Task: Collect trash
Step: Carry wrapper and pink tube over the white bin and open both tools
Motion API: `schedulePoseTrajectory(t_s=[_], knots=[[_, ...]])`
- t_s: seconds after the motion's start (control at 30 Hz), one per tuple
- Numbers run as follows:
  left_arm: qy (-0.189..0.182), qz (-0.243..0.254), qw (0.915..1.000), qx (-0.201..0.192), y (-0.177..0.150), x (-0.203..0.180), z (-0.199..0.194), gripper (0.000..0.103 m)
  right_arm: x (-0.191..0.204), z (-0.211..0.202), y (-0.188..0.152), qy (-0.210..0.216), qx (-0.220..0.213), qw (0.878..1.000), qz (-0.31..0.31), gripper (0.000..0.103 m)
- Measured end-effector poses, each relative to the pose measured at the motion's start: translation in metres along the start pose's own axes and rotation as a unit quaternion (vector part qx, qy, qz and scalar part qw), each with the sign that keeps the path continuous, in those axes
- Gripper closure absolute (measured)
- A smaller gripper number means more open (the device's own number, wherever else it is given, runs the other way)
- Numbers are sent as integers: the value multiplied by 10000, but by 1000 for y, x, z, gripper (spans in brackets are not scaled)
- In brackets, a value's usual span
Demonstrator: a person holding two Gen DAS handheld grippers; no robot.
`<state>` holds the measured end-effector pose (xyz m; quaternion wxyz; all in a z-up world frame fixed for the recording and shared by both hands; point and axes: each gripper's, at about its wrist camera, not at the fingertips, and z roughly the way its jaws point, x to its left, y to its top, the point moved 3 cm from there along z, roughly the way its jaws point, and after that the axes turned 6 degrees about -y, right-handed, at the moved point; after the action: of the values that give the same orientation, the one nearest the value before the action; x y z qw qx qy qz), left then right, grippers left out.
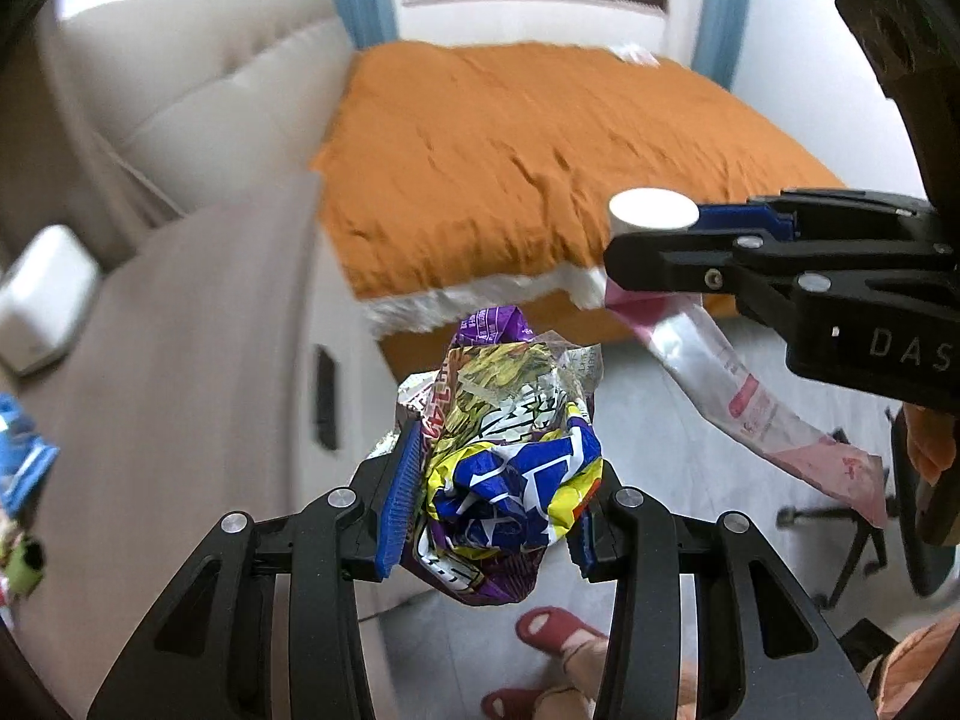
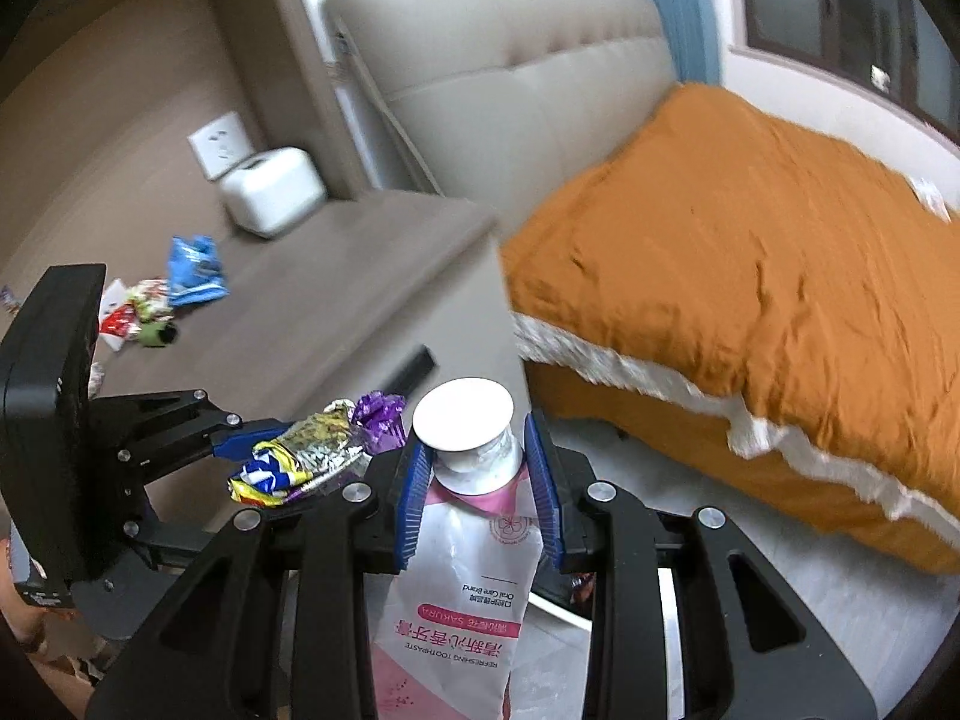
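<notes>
My left gripper [image 1: 489, 498] is shut on a crumpled snack wrapper [image 1: 510, 456], yellow, blue and purple, held in the air beside the nightstand. It also shows in the right wrist view [image 2: 300, 456]. My right gripper [image 2: 480, 480] is shut on a pink and white toothpaste tube [image 2: 456, 588] just below its white cap [image 2: 462, 414]. The tube hangs down from it in the left wrist view [image 1: 738, 384]. More wrappers, a blue one [image 2: 195, 270] and a red and white cluster [image 2: 135, 312], lie on the nightstand top [image 2: 312, 312].
A bed with an orange cover [image 1: 528, 156] stands ahead, with a beige headboard [image 2: 516, 72]. A white box [image 2: 270, 189] sits at the back of the nightstand. A person's feet in red slippers [image 1: 555, 630] are on the grey floor below.
</notes>
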<state>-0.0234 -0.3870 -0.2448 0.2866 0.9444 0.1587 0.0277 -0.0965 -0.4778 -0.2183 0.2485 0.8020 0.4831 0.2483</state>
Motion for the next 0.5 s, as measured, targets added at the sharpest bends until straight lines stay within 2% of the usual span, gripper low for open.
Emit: schedulePoseTrajectory(t_s=[0.33, 0.5], knots=[[-430, 94, 9960, 773, -21, -18, 141, 62, -70, 102, -66, -289, 674, 9963, 458, 70], [-599, -105, 9915, 1149, -55, -24, 225, 61, -97, 167, -112, -319, 1094, 9925, 441, 70]])
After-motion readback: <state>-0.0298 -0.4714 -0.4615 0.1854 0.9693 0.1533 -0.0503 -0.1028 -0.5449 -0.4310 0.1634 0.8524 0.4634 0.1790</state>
